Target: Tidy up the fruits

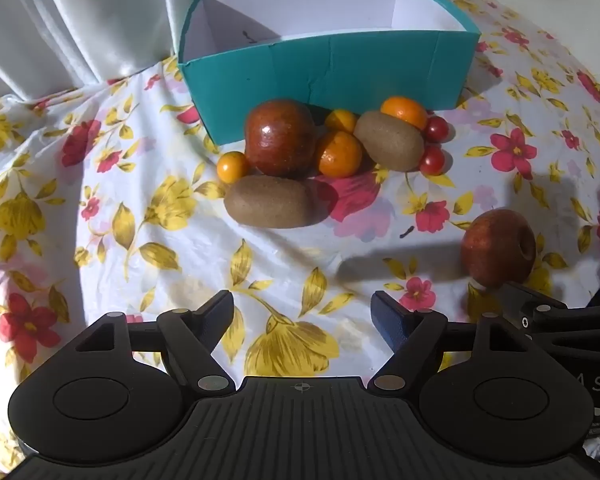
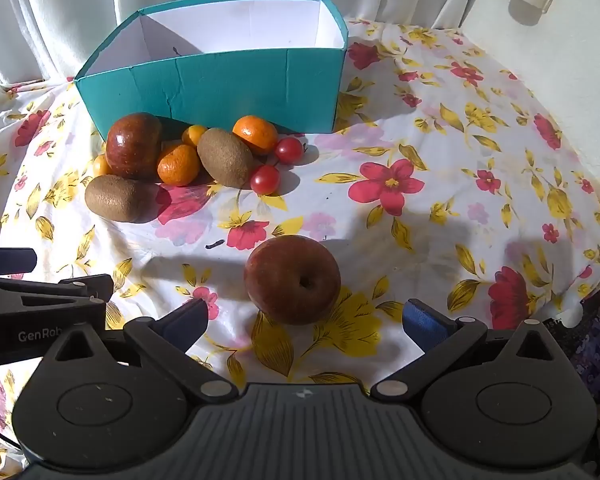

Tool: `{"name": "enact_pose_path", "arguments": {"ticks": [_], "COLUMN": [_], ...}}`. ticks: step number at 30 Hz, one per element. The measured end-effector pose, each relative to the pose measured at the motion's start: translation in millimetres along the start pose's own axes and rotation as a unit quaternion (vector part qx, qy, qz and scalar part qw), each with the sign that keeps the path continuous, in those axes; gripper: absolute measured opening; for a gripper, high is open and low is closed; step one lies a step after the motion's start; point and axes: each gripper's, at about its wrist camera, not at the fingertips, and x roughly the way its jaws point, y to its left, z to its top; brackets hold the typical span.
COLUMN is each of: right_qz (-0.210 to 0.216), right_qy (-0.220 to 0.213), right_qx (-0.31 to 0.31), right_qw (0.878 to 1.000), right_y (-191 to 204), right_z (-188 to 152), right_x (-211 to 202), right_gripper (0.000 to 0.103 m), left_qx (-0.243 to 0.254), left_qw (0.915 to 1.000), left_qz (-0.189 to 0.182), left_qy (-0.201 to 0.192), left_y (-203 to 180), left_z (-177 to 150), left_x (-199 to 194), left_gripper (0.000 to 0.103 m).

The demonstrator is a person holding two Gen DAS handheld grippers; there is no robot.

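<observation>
We judge that we are at the very start of organizing the fruits: the teal box (image 2: 220, 88) at the back of the worktop (image 2: 440, 208) shows only bare white walls inside, as far as we can see in, and all the fruit lies outside on the flowered cloth. Most of it is heaped against the box's front wall: a red apple (image 2: 134, 146), two kiwis (image 2: 225, 157) (image 2: 118, 199), some small oranges (image 2: 179, 165) and two cherry tomatoes (image 2: 265, 179). A second, lone apple (image 2: 293, 280) sits well apart from that heap, nearer to us, lying on its side with its dimpled end turned our way. The step in hand looks to us like the reach for this lone apple. Our right claw (image 2: 306, 318) is spread wide and holds nothing, tilted steeply down at the cloth, with the apple just ahead of its fingertips and roughly centred between them, not yet touched. The next move, as we read it, calls for lowering and pushing the right claw forward until both pads flank the apple's widest part, then closing gently, since a round smooth fruit may roll or slip. Our left claw (image 1: 302, 316) hangs beside it, also open and empty, likewise pitched down at bare cloth in front of the heap, with the nearer kiwi the closest fruit ahead of it.
</observation>
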Motion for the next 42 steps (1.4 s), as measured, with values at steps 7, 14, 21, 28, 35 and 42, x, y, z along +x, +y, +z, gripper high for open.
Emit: {"name": "enact_pose_path", "arguments": {"ticks": [7,14,21,28,35,42], "right_qz": [0.001,0.002,-0.001,-0.002,-0.003,-0.003], "right_qy": [-0.001,-0.003,-0.002,-0.002,-0.001,-0.001], "right_qx": [-0.002,-0.002,-0.001,-0.002,-0.002,-0.004], "right_qw": [1.0,1.0,1.0,1.0,1.0,1.0], "right_y": [0.1,2.4,1.5,1.9,2.6,1.5], "right_z": [0.2,0.0,1.0,2.9,4.0,5.1], "right_x": [-1.0,-0.7,-2.2,-0.3,-0.3,0.6], "right_gripper": [0.103,0.103,0.103,0.103,0.103,0.103], "left_qx": [-0.002,-0.002,-0.002,-0.002,-0.002,-0.002], "left_qw": [1.0,1.0,0.9999,0.9999,0.9999,0.9999], "left_qz": [-0.005,-0.008,-0.01,-0.011,-0.012,-0.011], "left_qy": [0.004,0.006,0.006,0.007,0.008,0.009], "left_y": [-2.3,0.1,1.0,0.9,0.4,-0.5], "left_z": [-0.3,-0.1,0.1,0.9,0.5,-0.1], "left_x": [1.1,2.0,2.1,2.5,3.1,4.5], "left_gripper": [0.081,0.081,0.082,0.082,0.082,0.082]}}
